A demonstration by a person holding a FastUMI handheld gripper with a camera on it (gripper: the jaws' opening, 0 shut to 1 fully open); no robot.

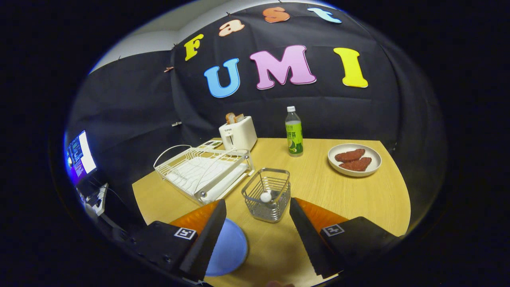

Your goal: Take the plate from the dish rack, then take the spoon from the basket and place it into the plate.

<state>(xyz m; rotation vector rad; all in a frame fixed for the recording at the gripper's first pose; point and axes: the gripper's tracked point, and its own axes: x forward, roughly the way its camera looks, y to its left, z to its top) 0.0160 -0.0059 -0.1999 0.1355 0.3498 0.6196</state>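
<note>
A blue plate (229, 249) lies flat on the wooden table (338, 195), partly hidden under my left finger. The wire basket (267, 194) stands just ahead of the fingers, between their tips. A spoon with a white rounded end (265, 197) leans inside it. The white dish rack (203, 170) sits beyond the left finger and holds no plate. My gripper (258, 211) is open, fingers wide apart with nothing between them, hovering above the table.
A white toaster (238, 133) with bread stands behind the rack. A green bottle (294, 133) stands beyond the basket. To its right a white plate (354, 160) carries two reddish pieces. A lit screen (79, 157) glows off the table's left side.
</note>
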